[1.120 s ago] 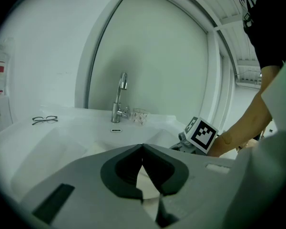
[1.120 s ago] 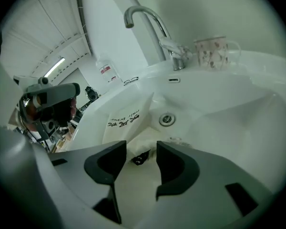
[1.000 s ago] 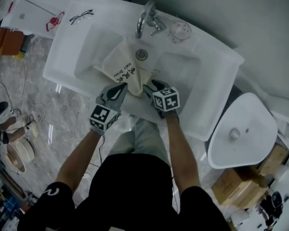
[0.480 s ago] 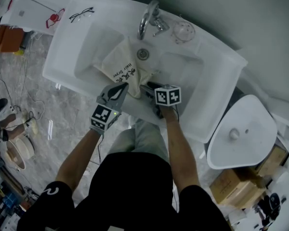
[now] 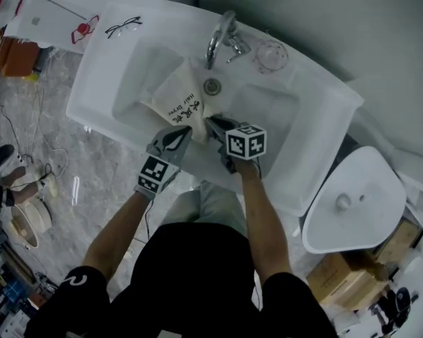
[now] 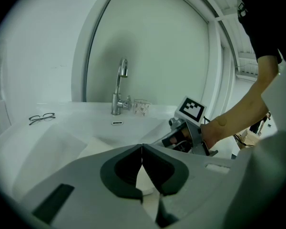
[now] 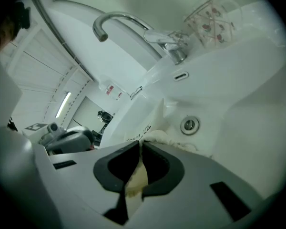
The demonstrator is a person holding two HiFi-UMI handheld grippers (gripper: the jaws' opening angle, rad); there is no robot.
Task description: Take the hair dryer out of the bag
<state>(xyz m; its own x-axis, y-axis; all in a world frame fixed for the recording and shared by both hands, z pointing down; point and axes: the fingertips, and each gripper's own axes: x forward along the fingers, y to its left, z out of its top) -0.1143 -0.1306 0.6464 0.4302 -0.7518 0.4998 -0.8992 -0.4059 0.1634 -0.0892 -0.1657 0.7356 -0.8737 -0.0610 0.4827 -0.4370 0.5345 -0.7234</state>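
A cream cloth bag point(image 5: 176, 101) printed "Hair Dryer" lies in the white sink basin point(image 5: 137, 62). The hair dryer itself is hidden inside. My left gripper point(image 5: 185, 129) is shut on the bag's near edge, and pale cloth shows behind its closed tips point(image 6: 142, 148). My right gripper point(image 5: 210, 120) sits just to the right at the bag's gathered mouth. Its jaws are closing, and in the right gripper view its tips point(image 7: 140, 144) pinch the ruffled cloth point(image 7: 157, 136) between them.
A chrome faucet point(image 5: 218, 37) and the drain point(image 5: 212, 86) lie just beyond the bag. Eyeglasses point(image 5: 123, 26) rest on the counter's far left, a patterned glass point(image 5: 271, 55) right of the faucet. A white toilet point(image 5: 352, 203) and cardboard boxes point(image 5: 345, 277) stand at the right.
My right gripper moved up and left to the bag's mouth, rolled, and its jaws went from wide open to pinched on the cloth. The left gripper stayed put.
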